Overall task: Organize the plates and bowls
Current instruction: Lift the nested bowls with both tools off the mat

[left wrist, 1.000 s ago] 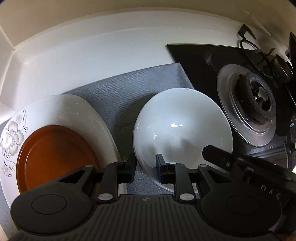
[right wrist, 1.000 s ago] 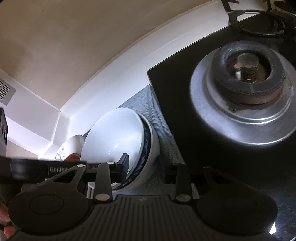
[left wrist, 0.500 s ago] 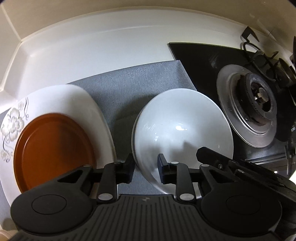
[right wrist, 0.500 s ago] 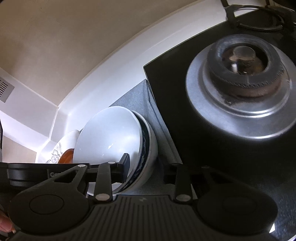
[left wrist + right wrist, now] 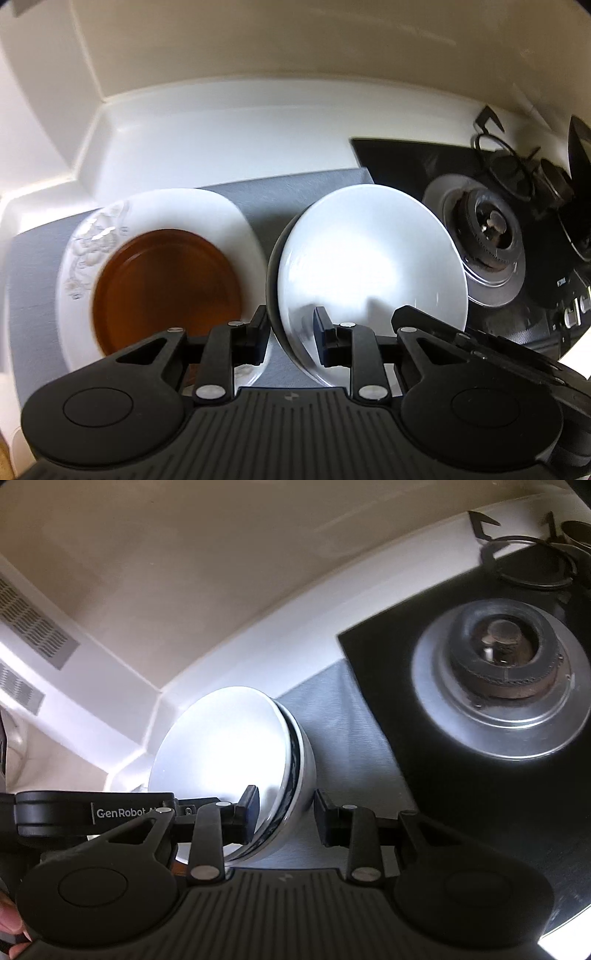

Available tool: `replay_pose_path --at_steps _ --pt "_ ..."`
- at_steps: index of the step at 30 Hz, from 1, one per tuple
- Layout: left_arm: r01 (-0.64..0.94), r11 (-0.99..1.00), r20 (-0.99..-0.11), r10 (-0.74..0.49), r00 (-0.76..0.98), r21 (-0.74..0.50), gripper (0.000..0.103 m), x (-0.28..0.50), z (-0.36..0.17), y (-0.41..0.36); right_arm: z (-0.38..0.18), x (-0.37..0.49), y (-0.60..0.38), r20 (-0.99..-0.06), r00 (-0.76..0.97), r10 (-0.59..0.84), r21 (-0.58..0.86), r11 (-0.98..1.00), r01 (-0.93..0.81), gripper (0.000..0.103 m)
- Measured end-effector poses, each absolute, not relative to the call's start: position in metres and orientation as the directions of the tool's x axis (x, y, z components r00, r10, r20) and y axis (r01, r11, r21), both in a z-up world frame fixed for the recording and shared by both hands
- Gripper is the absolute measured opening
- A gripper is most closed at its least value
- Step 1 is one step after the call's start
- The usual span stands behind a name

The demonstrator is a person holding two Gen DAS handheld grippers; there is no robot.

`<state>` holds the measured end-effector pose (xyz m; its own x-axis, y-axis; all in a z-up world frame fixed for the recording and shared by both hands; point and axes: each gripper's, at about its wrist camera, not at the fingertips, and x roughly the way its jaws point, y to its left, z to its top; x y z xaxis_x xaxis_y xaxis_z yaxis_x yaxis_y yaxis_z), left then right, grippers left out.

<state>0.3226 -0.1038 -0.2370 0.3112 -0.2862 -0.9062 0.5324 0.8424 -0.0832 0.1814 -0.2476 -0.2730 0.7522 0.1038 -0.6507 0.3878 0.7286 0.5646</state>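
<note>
Two nested bowls (image 5: 236,760), each gripper, left (image 5: 290,338) and right (image 5: 284,818), apart astride rim; two stacked plates (image 5: 162,273).

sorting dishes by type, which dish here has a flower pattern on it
The white square-ish plate on the left, under the brown plate. Its rim carries a floral print; the white bowl beside it is plain.

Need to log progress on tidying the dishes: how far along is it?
Done: brown plate sits on the floral plate.

In hand: both the left hand-held gripper and right hand-held gripper straddle the rim of the white bowl, which is nested in a blue-rimmed bowl.

Left: placing the bowl stack.
</note>
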Motion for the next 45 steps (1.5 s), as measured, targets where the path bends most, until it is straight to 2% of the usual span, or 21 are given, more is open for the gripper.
replay_pose_path --at_steps 6,10,21,34,39,45 --pt "0.487 0.869 -0.904 -0.277 0.326 -0.09 0.027 0.325 -0.219 -0.066 -0.25 0.194 -0.217 -0.646 0.752 0.131 0.552 0.76 0.343 0.035" --pt "0.456 0.889 -0.899 -0.241 0.366 -0.053 0.027 0.325 -0.211 -0.037 -0.247 0.205 -0.191 -0.642 0.745 0.18 0.563 0.77 0.299 0.035" --pt "0.245 0.969 -0.91 -0.112 0.398 -0.012 0.027 0.331 -0.197 0.072 -0.246 0.241 -0.092 -0.642 0.682 0.349 0.592 0.791 0.153 0.035" --pt "0.047 0.999 -0.906 -0.036 0.421 -0.018 0.027 0.3 -0.159 0.189 -0.212 0.251 0.006 -0.607 0.612 0.507 0.605 0.794 -0.057 0.035" --pt "0.028 1.0 -0.912 -0.024 0.41 -0.014 0.027 0.284 -0.168 0.204 -0.218 0.24 0.024 -0.621 0.584 0.522 0.598 0.798 -0.077 0.035" --pt "0.017 1.0 -0.933 -0.028 0.358 -0.023 0.028 0.274 -0.202 0.207 -0.243 0.234 0.032 -0.67 0.536 0.514 0.577 0.814 -0.06 0.035"
